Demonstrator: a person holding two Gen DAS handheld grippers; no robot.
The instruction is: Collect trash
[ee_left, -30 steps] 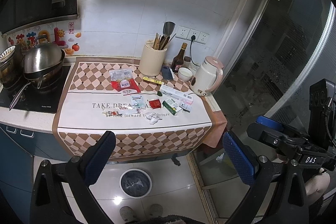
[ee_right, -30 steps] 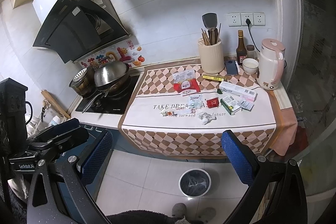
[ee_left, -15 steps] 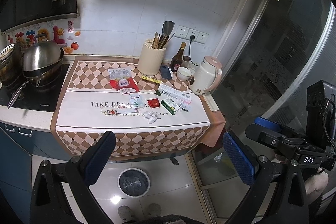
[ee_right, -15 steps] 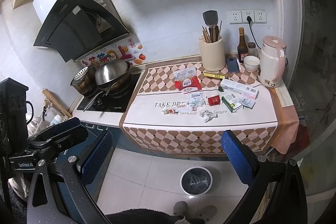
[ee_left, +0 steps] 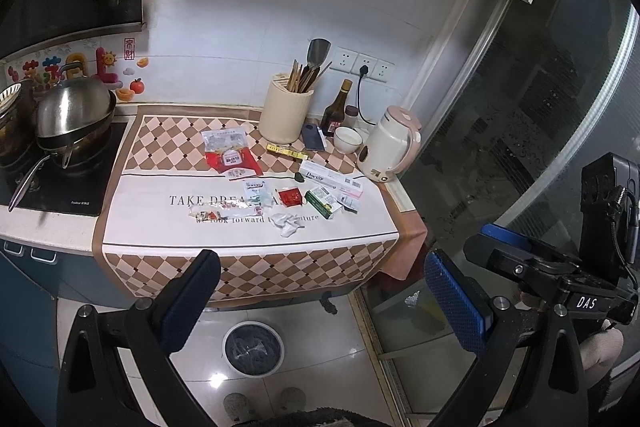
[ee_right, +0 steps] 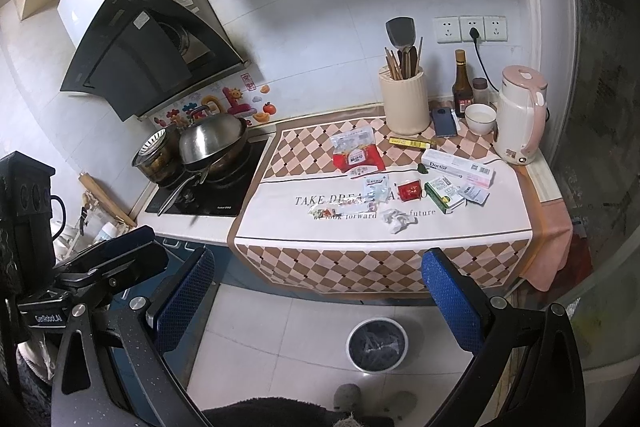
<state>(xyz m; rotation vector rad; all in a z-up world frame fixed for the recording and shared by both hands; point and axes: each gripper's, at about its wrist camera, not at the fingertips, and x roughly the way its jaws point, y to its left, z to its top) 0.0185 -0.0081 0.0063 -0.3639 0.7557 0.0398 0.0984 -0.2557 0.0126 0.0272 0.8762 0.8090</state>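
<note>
Trash lies on the checked cloth (ee_left: pixel 248 267) on the counter: a crumpled white tissue (ee_left: pixel 287 222) (ee_right: pixel 397 219), a red snack bag (ee_left: pixel 231 158) (ee_right: pixel 357 155), a small red sachet (ee_left: pixel 290 195) (ee_right: pixel 411 190), a green box (ee_left: pixel 323 203) (ee_right: pixel 443 195), a white Doctor box (ee_left: pixel 331 179) (ee_right: pixel 458 166) and a clear wrapper (ee_left: pixel 216 213) (ee_right: pixel 340 207). A round bin (ee_left: pixel 253 347) (ee_right: pixel 377 343) stands on the floor below. My left gripper (ee_left: pixel 320 303) and right gripper (ee_right: pixel 318 301) are open and empty, held back from the counter above the floor.
A pink kettle (ee_left: pixel 387 147), a white bowl (ee_left: pixel 346 139), a bottle (ee_left: pixel 335 114) and a utensil holder (ee_left: pixel 285 115) stand at the back right. A wok and pots (ee_left: pixel 72 119) sit on the hob at left. A glass door (ee_left: pixel 540 147) is at right.
Both grippers have drifted slightly; the counter sits a little lower and further left in the left wrist view. Nothing on the counter has moved.
</note>
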